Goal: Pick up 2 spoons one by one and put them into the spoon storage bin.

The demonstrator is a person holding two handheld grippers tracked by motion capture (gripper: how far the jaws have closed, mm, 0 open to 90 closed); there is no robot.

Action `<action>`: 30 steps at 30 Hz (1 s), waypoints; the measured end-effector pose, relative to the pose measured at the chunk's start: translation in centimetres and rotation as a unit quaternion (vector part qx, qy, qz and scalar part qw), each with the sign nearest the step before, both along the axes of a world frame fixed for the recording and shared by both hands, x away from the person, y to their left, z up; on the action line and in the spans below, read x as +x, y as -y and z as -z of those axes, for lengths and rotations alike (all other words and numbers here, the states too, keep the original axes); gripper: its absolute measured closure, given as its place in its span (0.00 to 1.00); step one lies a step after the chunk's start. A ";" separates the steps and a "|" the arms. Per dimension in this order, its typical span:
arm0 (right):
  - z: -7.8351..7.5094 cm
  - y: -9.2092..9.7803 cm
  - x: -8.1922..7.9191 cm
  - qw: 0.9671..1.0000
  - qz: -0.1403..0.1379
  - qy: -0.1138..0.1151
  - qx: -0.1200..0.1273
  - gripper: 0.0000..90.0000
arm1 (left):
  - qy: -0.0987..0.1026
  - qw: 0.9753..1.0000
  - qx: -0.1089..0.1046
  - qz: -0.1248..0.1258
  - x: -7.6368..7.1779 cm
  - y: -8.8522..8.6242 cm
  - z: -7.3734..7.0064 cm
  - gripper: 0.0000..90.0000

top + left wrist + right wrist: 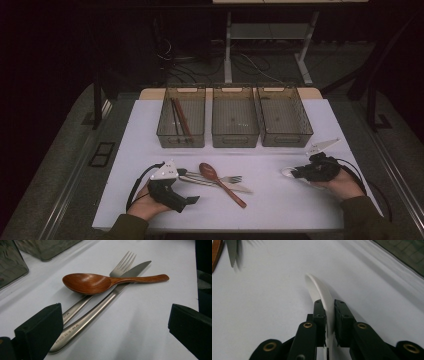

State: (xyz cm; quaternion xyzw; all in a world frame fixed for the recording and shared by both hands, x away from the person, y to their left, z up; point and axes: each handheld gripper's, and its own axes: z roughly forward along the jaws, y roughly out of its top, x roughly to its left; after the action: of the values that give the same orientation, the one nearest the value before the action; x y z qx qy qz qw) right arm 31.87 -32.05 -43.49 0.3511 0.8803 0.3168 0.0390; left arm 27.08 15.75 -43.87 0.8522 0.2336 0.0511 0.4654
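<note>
My left gripper (192, 199) sat wide open, holding nothing, lined up toward the wooden spoon (100, 283) lying across fork (120, 267) and knife (105, 302). My right gripper (329, 310) pinched the white spoon (319, 291) edge-on, low over the table (280, 200), ready for lifting.

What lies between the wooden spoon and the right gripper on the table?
In the high view, only bare white table lies between the wooden spoon and the right gripper.
</note>
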 end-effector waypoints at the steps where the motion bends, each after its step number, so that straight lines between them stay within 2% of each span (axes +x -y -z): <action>1: -0.1 0.0 0.0 1.000 -0.001 0.000 0.004 0.89 | 0.000 1.000 0.000 0.000 0.0 0.0 0.0 0.00; 14: -0.7 -0.3 0.0 0.999 0.010 0.016 0.035 0.90 | -0.001 1.000 0.000 -0.002 0.0 0.0 0.0 0.00; 19: -0.7 -1.1 0.1 0.999 0.008 0.018 0.033 0.90 | 0.000 1.000 0.000 -0.003 0.0 0.0 0.0 0.00; 21: -0.7 -1.4 0.2 0.999 0.008 0.022 0.030 0.90 | 0.001 1.000 0.000 -0.003 0.0 0.0 0.0 0.00; 30: -2.0 -2.8 1.1 0.997 0.021 0.050 0.054 0.90 | -0.003 1.000 -0.011 -0.005 0.0 0.0 0.0 0.00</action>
State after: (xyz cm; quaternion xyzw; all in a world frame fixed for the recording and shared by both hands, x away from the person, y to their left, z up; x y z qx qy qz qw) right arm 32.95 -29.21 -41.48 0.3550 0.8512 0.3799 0.0711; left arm 27.12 15.73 -43.89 0.8463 0.2399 0.0482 0.4733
